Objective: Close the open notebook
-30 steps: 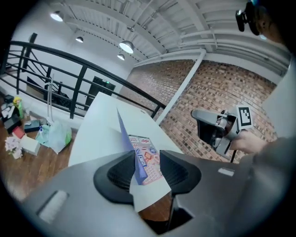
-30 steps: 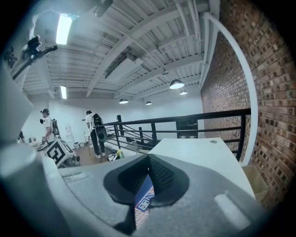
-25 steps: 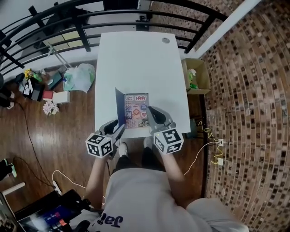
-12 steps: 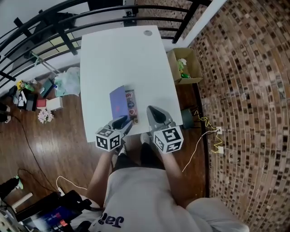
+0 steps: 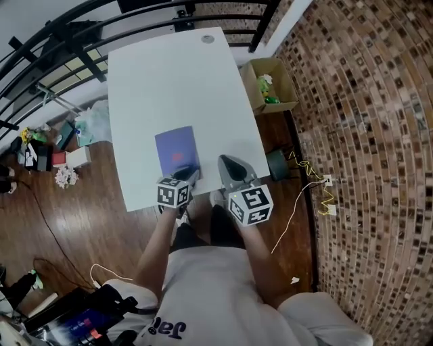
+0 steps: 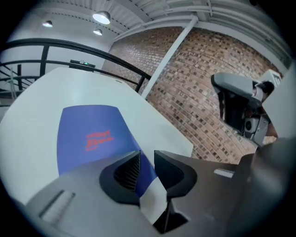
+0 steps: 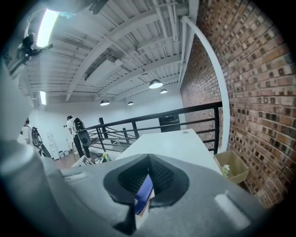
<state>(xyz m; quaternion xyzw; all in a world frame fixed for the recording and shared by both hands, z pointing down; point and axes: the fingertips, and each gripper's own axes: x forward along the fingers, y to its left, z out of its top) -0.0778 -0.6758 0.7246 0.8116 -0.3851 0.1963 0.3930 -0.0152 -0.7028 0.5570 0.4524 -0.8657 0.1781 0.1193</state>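
Between the fingers (image 6: 126,172) of the left gripper (image 6: 146,162) sits the near corner of the notebook's (image 6: 88,134) blue cover, pinched there. Beyond those fingertips the notebook lies shut and flat on the white table (image 5: 176,81). Red print marks the cover ahead of the fingers, too blurred to read. Dark letters beginning "Ja" show on the person's shirt (image 5: 203,290). The right gripper (image 7: 148,158) has its fingers pressed together at the tips, gripping nothing, and rests just right of the notebook, apart from it. Past the right fingertips, off the table's edge, a cardboard box (image 5: 272,84) stands by the brick wall (image 5: 365,135). A black railing (image 5: 101,20) runs beyond the table's far end. Bags (image 5: 91,125) litter the floor left of the left fingers.
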